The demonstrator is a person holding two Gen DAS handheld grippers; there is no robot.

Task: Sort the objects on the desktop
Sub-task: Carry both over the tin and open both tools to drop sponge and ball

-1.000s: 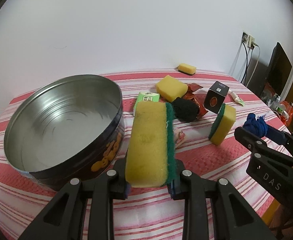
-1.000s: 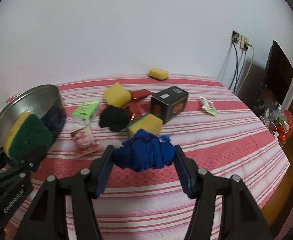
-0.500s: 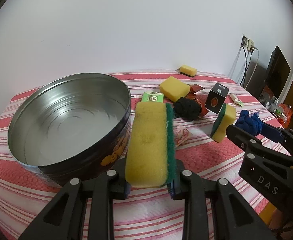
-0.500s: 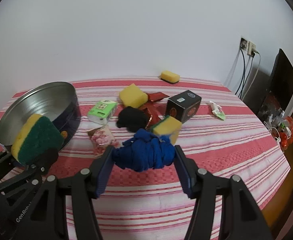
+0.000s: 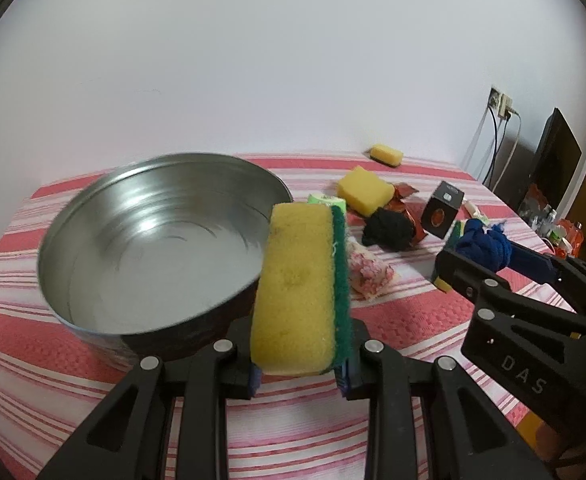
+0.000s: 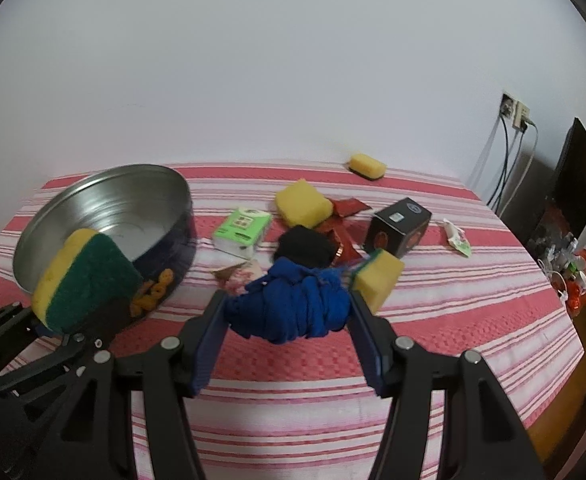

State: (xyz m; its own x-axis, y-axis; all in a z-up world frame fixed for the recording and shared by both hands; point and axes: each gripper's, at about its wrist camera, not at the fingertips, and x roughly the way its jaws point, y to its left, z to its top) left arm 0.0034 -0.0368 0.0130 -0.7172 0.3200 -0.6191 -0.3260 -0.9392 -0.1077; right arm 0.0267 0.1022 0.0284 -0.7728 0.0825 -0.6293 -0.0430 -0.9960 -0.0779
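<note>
The left tongs [image 5: 299,376] are clamped on a yellow-and-green sponge [image 5: 301,292], held on edge just beside the near rim of the round metal tin [image 5: 149,236]. It looks light and squashy, so a grip across its broad faces, as here, should hold. The right tongs [image 6: 289,344] pinch a bundled blue cloth [image 6: 293,304], soft and limp, further right of the tin, above the striped worktop [image 6: 433,312]; it is best taken at the bulk of the bundle.

A room in a home. A red-striped cloth [image 6: 433,300] covers the worktop. A wall socket [image 6: 515,114] with hanging cables sits beside a dark screen [image 6: 583,176].
</note>
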